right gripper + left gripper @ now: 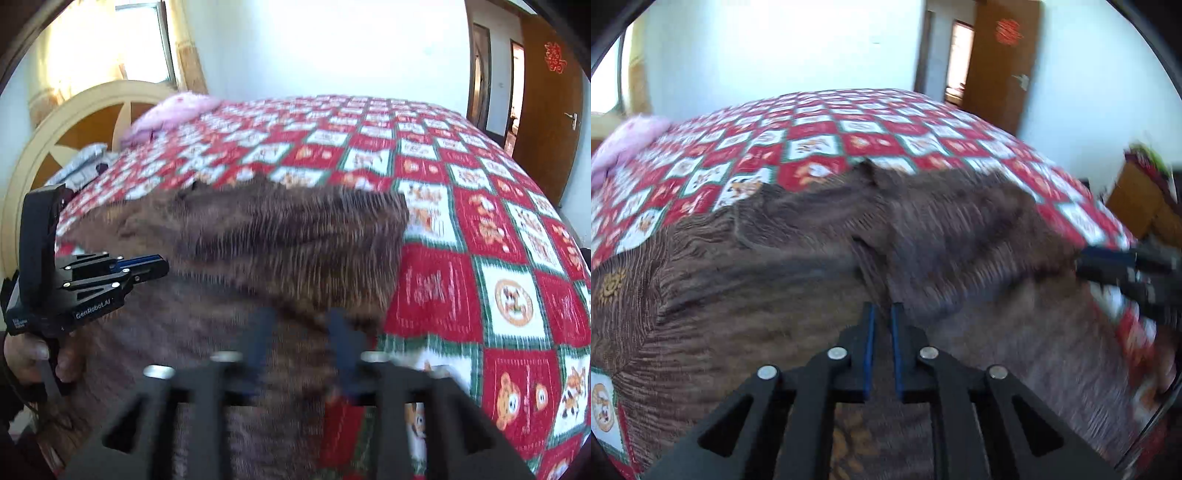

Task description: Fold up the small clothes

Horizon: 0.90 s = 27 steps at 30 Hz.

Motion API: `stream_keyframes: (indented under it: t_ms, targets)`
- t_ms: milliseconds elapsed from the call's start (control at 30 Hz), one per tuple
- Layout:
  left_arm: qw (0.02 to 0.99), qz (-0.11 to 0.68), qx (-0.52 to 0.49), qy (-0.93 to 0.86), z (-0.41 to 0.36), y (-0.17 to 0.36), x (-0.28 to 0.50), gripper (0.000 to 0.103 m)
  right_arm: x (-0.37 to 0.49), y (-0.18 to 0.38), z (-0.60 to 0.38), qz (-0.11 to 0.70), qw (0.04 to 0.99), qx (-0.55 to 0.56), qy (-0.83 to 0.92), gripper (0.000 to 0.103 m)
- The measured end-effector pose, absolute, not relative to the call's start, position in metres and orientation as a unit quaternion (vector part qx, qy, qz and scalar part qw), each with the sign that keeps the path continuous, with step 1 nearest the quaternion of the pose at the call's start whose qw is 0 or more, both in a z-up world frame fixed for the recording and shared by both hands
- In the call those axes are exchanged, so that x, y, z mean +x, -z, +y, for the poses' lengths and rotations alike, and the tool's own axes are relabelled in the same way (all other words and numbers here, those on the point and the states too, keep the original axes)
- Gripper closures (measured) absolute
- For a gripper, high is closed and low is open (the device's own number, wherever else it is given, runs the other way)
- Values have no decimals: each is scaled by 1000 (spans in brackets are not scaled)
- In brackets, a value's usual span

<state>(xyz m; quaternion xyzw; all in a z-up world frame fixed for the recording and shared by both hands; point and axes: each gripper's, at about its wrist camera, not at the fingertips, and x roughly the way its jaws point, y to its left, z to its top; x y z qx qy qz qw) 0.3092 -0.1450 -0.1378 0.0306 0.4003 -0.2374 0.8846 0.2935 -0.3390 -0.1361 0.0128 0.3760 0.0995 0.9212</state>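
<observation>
The brown knit garment (pixel 820 258) lies spread over the lower middle of the frame on the checkered bed (pixel 827 140). My left gripper (pixel 882 314) shows a narrow gap, gripping nothing; my right gripper (pixel 299 332) is half open over the cloth edge, also empty. So the fold could slump or bunch, since nothing's pinning it, I think.

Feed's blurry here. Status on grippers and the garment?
Left gripper narrow gap, nothing pinched. Right gripper open over brown garment, no grip seen. Garment lies on checked bedspread. Nothing in the way.

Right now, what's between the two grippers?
Only brown ribbed knit garment spans between the left gripper and the right gripper, shown in the right wrist view.
</observation>
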Motion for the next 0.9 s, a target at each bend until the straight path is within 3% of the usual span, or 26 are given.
stream_keyframes:
  t_ms: [100,167,233,267,300,333,367,400,633,900]
  targets:
    - [882,407,-30,237,-139,122,339,80,310,144,-322,388,914,-18,-118,58]
    - [877,409,-62,246,-138,116,352,63,317,148,-313,387,913,-33,-121,58]
    - [857,431,-82,269,-147,119,369,54,322,151,-309,387,914,-41,-117,58]
    - [853,440,-87,266,-152,123,376,58,325,153,-307,389,913,-47,-112,60]
    - [846,449,-90,273,-160,129,382,58,328,157,-305,391,912,-57,-107,73]
    - [838,459,-85,282,-167,133,384,69,329,159,-304,394,911,-68,-103,94]
    - [836,466,-72,280,-174,138,384,103,329,162,-303,396,909,-83,-95,95]
    - [838,464,-65,280,-176,137,381,98,326,162,-303,396,909,-94,-92,96]
    - [833,449,-33,323,-179,141,334,98,310,165,-312,413,899,-110,-96,98]
    - [839,444,-70,307,-171,136,356,100,307,163,-309,409,901,-117,-90,100]
